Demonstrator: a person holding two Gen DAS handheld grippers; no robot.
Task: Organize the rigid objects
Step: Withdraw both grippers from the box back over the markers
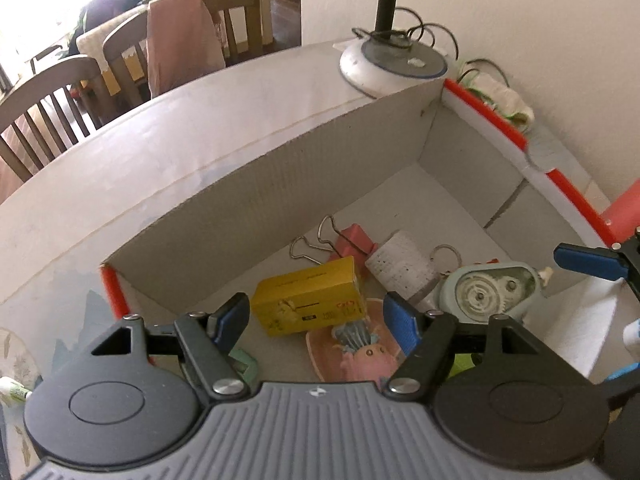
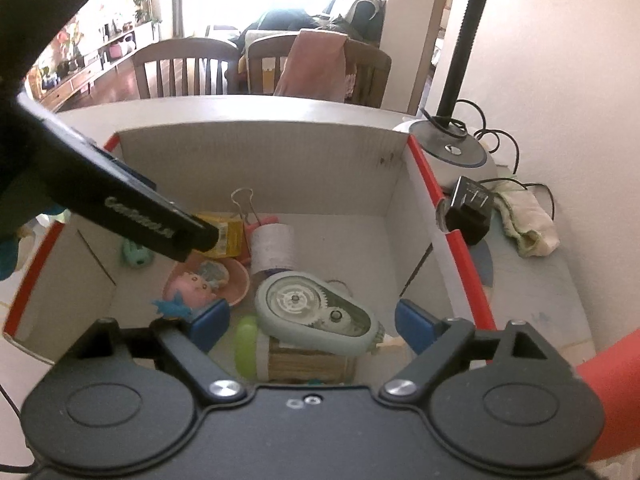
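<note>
A white cardboard box with red edges holds several small things. My left gripper hangs open above a yellow carton, which rests partly on a pink dish with a pink toy; the pads stand clear of it. Behind lie a pink binder clip and a white roll. My right gripper is open around a pale green correction-tape dispenser, which lies on a straw-coloured block, pads not touching. One left finger crosses the right wrist view.
A lamp base with cables stands behind the box's far right corner, beside a black power adapter and a crumpled cloth. Wooden chairs stand beyond the table edge. A red sleeve-like shape sits at the right.
</note>
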